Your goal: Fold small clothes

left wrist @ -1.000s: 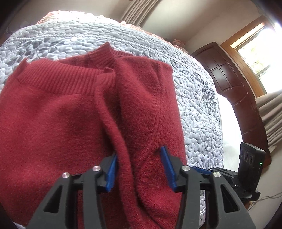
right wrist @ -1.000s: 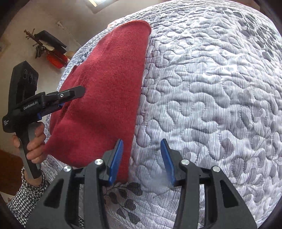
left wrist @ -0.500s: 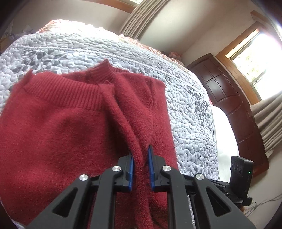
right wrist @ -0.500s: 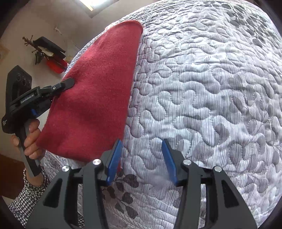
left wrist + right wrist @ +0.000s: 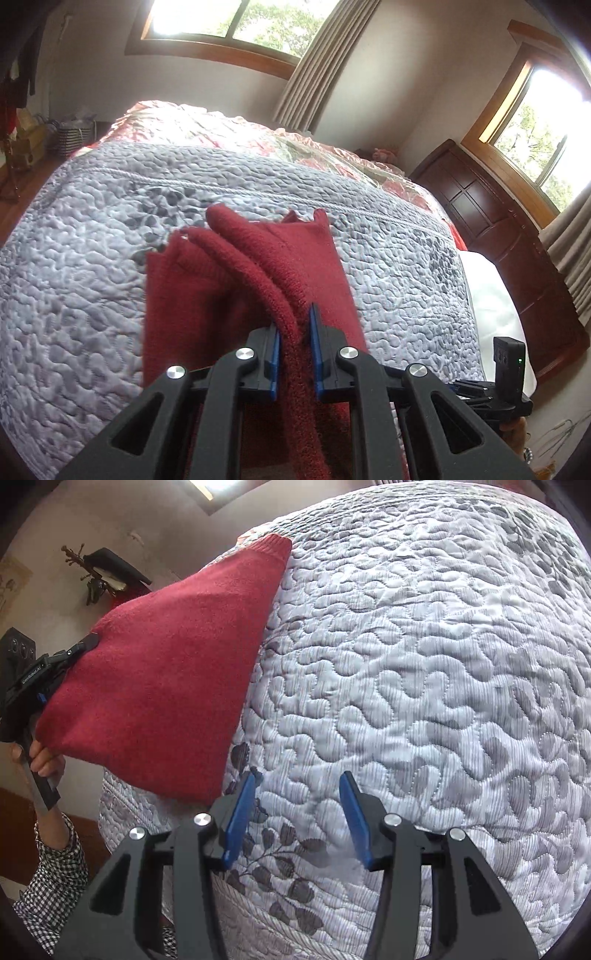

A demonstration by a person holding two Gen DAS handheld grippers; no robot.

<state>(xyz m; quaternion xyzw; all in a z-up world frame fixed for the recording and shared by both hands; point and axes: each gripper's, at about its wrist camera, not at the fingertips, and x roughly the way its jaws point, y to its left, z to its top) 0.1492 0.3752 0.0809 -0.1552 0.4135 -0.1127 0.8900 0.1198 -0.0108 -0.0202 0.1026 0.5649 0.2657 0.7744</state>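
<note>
A dark red knitted sweater (image 5: 221, 295) lies partly on the grey quilted bed (image 5: 81, 280), its near part lifted. My left gripper (image 5: 294, 334) is shut on a thick fold of that sweater, which runs between the blue pads. From the right wrist view the sweater (image 5: 166, 679) hangs as a raised red triangle, its far ribbed corner resting on the quilt (image 5: 424, 686). The left gripper (image 5: 86, 642) bites its lifted edge there, held by a hand (image 5: 42, 757). My right gripper (image 5: 295, 812) is open over bare quilt, beside the sweater's lower corner, holding nothing.
A dark wooden cabinet (image 5: 517, 266) stands right of the bed under a window. A red floral cover (image 5: 295, 144) lies at the bed's far end. Baskets and clutter (image 5: 70, 136) sit by the left wall. A coat rack (image 5: 99, 576) stands against the wall beyond the sweater.
My left gripper shut on a fold of the sweater and has lifted it up off the bed. The right gripper stayed open over the quilt, barely moving.
</note>
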